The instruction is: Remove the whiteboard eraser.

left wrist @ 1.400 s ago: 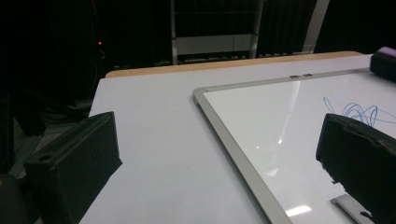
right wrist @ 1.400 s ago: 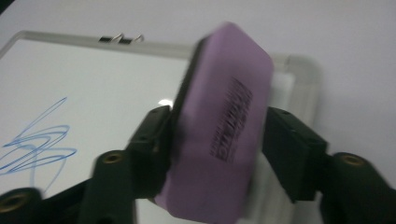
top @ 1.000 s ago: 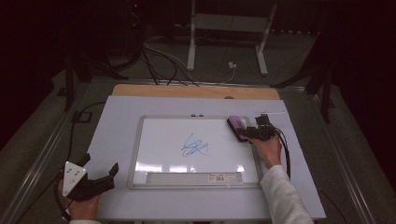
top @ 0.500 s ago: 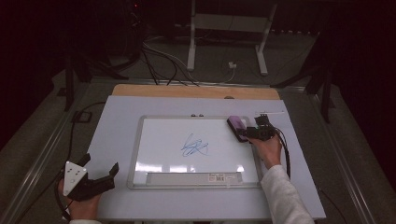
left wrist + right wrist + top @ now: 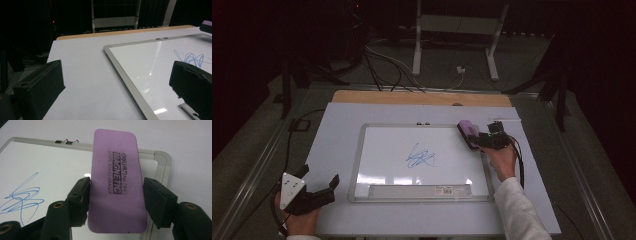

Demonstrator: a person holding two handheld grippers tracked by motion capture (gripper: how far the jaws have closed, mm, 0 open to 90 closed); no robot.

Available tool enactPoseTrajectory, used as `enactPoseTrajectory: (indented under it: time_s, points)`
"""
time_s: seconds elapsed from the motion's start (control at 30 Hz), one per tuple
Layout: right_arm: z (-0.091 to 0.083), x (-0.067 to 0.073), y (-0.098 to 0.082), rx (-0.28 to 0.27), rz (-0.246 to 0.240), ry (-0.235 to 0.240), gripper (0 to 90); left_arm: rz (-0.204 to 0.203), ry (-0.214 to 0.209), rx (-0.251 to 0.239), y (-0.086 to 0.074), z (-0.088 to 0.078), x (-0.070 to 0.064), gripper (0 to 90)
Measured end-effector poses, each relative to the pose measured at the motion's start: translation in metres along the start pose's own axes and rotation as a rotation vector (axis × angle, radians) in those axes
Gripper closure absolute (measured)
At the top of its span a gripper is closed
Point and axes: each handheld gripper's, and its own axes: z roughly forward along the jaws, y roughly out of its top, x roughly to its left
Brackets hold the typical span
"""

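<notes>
1. The right gripper [image 5: 482, 140] is clamping the purple eraser [image 5: 116, 180] between its jaws, at the whiteboard's [image 5: 382, 165] top right corner.
2. Compared with a second ago, the eraser is barely moving; the blue scribble [image 5: 420, 157] is not yet wiped.
3. The left gripper [image 5: 319, 185] is resting with jaws apart and empty, left of the board.

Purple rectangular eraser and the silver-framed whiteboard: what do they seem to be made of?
Purple rectangular eraser: probably matte plastic or dense foam, with printed lettering and no glare. Silver-framed whiteboard: glossy white coated surface showing light reflections; the frame looks like brushed metal, possibly metallic-finish plastic.
</notes>
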Motion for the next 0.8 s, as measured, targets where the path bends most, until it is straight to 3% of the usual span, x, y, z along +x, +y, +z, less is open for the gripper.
enactPoseTrajectory:
  time_s: [0.8]
  points:
    - [-0.009, 0.027, 0.001, 0.003, -0.085, 0.012, 40.9, 0.007, 0.001, 0.009, 0.0, 0.001, -0.001, 0.4]
